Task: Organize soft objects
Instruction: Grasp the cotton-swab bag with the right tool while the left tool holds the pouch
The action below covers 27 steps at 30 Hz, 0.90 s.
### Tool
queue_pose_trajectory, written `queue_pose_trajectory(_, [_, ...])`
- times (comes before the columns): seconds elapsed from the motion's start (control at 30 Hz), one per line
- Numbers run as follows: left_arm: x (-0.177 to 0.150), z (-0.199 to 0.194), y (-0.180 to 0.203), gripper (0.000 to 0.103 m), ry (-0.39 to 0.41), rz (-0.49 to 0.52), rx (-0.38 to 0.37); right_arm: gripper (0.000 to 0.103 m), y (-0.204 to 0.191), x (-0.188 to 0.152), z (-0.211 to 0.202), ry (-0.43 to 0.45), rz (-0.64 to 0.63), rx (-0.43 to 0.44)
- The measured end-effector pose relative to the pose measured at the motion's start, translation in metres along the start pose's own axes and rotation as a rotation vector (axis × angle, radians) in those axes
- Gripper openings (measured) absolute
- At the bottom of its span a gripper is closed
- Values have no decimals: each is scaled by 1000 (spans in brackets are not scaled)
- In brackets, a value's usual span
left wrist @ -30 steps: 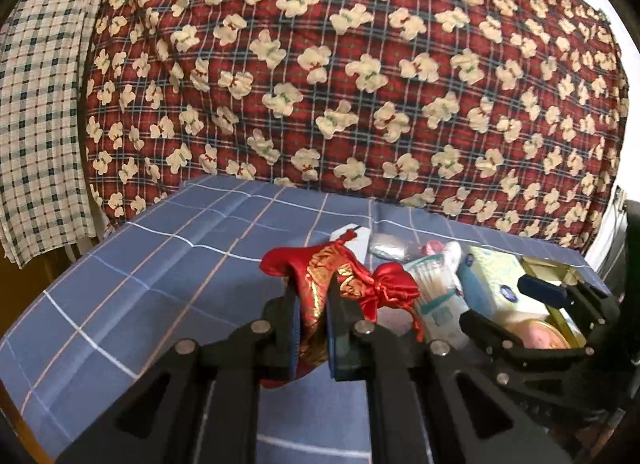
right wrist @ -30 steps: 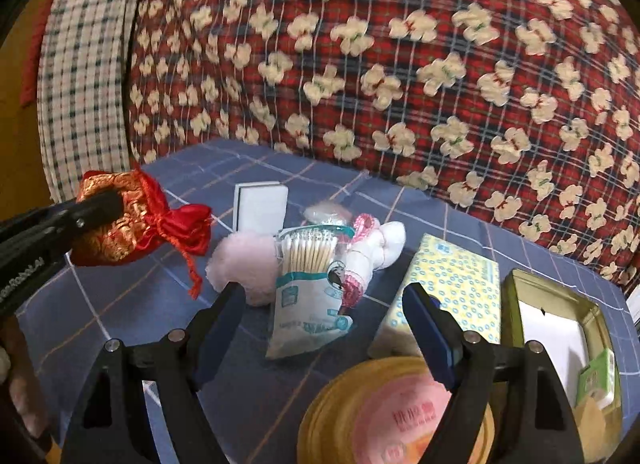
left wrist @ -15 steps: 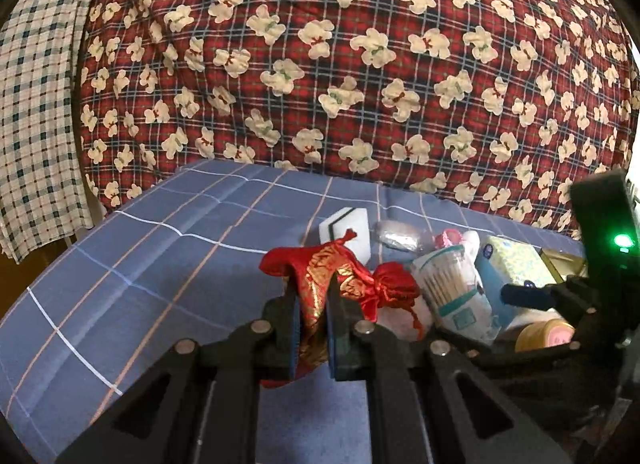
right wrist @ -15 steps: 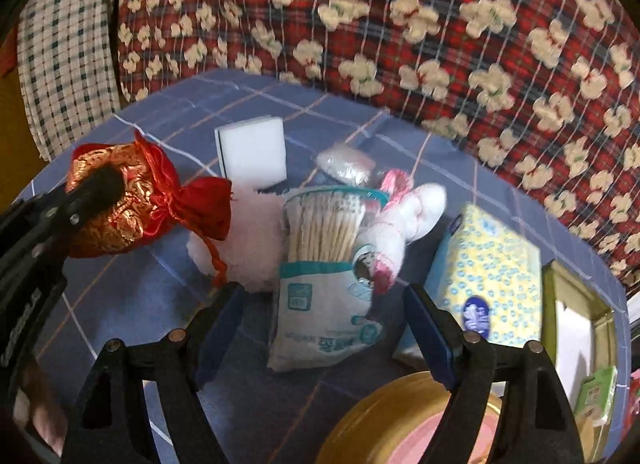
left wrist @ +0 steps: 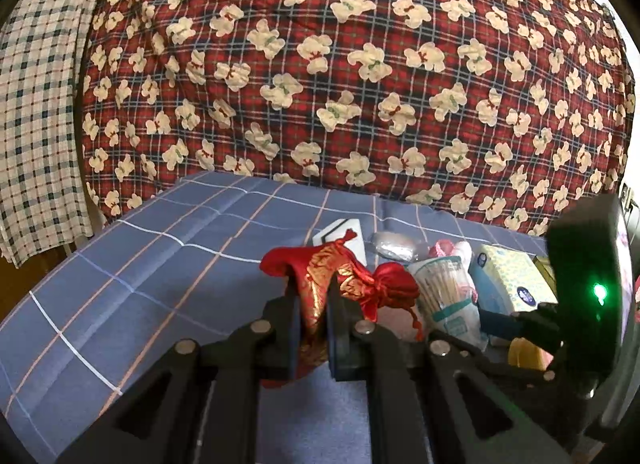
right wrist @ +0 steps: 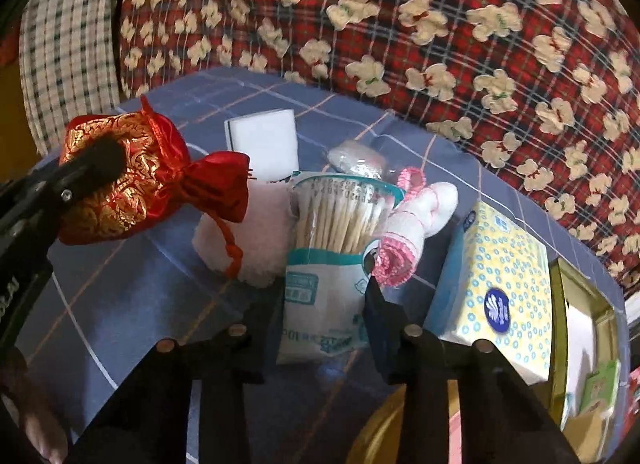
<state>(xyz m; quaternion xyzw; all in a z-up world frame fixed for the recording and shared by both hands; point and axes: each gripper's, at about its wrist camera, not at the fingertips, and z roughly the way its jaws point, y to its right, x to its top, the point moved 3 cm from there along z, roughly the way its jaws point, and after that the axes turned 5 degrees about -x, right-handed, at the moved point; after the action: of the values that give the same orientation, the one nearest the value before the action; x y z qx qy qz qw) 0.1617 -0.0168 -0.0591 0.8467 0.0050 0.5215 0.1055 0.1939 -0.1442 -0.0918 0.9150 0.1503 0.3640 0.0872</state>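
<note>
My left gripper (left wrist: 313, 296) is shut on a red and gold drawstring pouch (left wrist: 344, 276), held above the blue checked cloth (left wrist: 160, 264). The pouch also shows at the left of the right wrist view (right wrist: 132, 180). My right gripper (right wrist: 322, 300) is partly closed around a bag of cotton swabs (right wrist: 332, 240); its jaws stand either side of the bag and appear to touch it. A fluffy pink-white pad (right wrist: 260, 240), a white sponge block (right wrist: 264, 144), a wrapped silver bundle (right wrist: 356, 158) and a pink-trimmed white cloth toy (right wrist: 416, 220) lie around the bag.
A yellow tissue pack (right wrist: 500, 284) lies right of the swabs, with an open tin box (right wrist: 580, 328) beyond it. A round yellow lid (right wrist: 384, 432) is under my right gripper. A red patterned blanket (left wrist: 360, 64) hangs behind the table.
My right gripper has moved forward and down onto the bag of cotton swabs and its jaws have narrowed around it. My left gripper still holds the pouch.
</note>
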Motion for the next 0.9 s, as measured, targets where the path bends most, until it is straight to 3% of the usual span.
queue_pose_trajectory(0.27, [1, -6, 1, 8, 29, 8, 20, 36, -1, -7, -17, 157, 59, 23])
queue_pose_trajectory(0.67, [1, -9, 4, 8, 46, 22, 17, 35, 10, -8, -42, 298, 118, 37])
queue_pose_trajectory(0.9, [3, -9, 9, 8, 49, 46, 27, 35, 15, -10, -46, 327, 149, 9])
